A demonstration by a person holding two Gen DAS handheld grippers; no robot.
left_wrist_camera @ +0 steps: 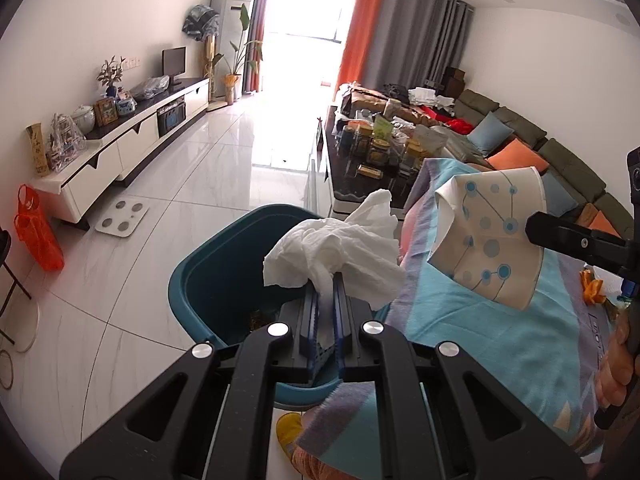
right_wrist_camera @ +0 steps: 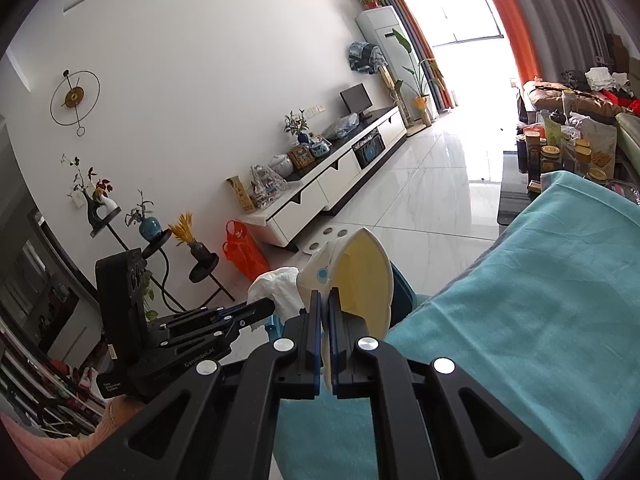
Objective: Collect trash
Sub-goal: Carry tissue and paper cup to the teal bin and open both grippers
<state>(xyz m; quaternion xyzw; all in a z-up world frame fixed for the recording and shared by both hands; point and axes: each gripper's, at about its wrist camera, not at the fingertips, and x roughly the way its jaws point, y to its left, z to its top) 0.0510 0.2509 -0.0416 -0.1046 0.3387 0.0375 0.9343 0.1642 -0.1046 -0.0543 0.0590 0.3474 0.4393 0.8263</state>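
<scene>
Left wrist view, going L to R: teal trash bin (left_wrist_camera: pixel 224 280) is sitting on the tiled floor at about 9 o'clock from the left gripper (left_wrist_camera: pixel 328 280), just beside the blanket-covered surface (left_wrist_camera: pixel 500 340). Left gripper is clamping a crumpled white tissue (left_wrist_camera: pixel 336 252), w/ the wad sticking out past the tips, roughly over the bin's open mouth. At 3 o'clock, the right gripper (left_wrist_camera: pixel 532 228) is pinching a squashed paper cup (left_wrist_camera: pixel 488 240) w/ blue dot pattern, hanging above the blanket's edge, not yet over the bin.

Right wrist view: tissue (right_wrist_camera: pixel 276 292) showing at 10 o'clock, the cup (right_wrist_camera: pixel 356 280) flattened between the closed jaws of the right gripper (right_wrist_camera: pixel 325 300), yellowish inside facing out.

Handling, as a judgement: tissue is prob. very light, soft, may cling to the pads on release, so a small shake may help. Cup is light, thin-walled, already crushed; the rim pinch looks adequate, no fragility concern. Both should drop easily once over the bin.
</scene>
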